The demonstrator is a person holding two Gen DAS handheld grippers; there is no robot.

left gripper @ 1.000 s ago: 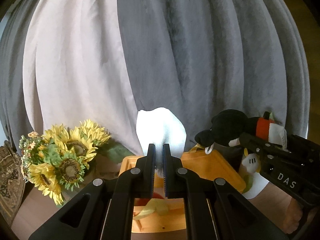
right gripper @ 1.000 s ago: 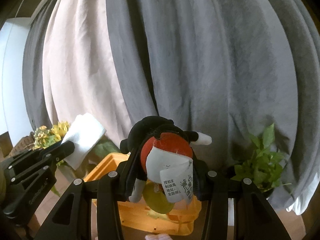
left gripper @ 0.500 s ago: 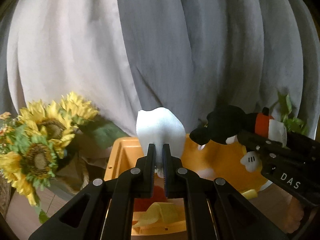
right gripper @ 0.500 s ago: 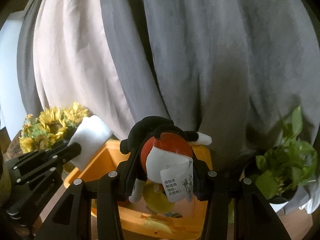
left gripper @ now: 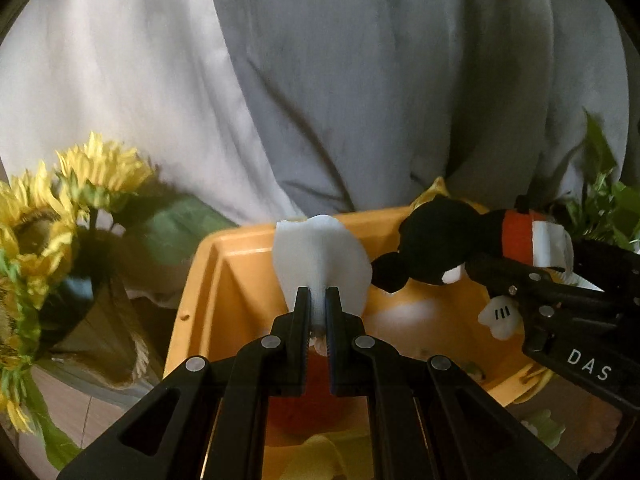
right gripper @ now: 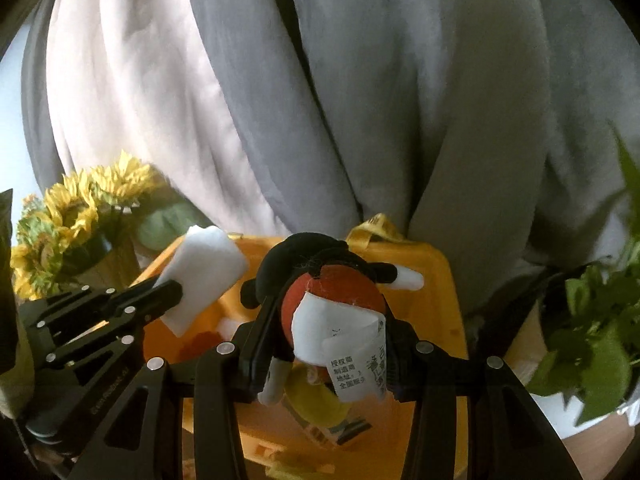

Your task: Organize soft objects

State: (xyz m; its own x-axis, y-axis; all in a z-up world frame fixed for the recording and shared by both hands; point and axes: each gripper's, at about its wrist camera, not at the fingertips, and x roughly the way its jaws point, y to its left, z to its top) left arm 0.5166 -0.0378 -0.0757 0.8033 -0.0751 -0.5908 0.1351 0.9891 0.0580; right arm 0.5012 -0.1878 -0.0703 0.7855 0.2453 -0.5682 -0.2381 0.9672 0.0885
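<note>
The left gripper (left gripper: 318, 300) pinches a white cloth (left gripper: 320, 260) over the yellow bin (left gripper: 208, 280); at 3 o'clock, the right gripper (right gripper: 326, 320) clamps a plush toy (right gripper: 320, 276) (face hidden by its tag (right gripper: 344, 344)).

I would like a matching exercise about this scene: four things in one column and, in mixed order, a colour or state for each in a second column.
Things:
1. bin
2. white pad
3. plush toy
4. sunflowers

Descriptions:
A. black, red and white, with a printed label, held in the right tongs
B. yellow petals, standing left of the bin
C. pinched in the shut left tongs
D. orange, open at the top, with things inside

Pairs: 1-D, 2-C, 3-A, 4-B
</note>
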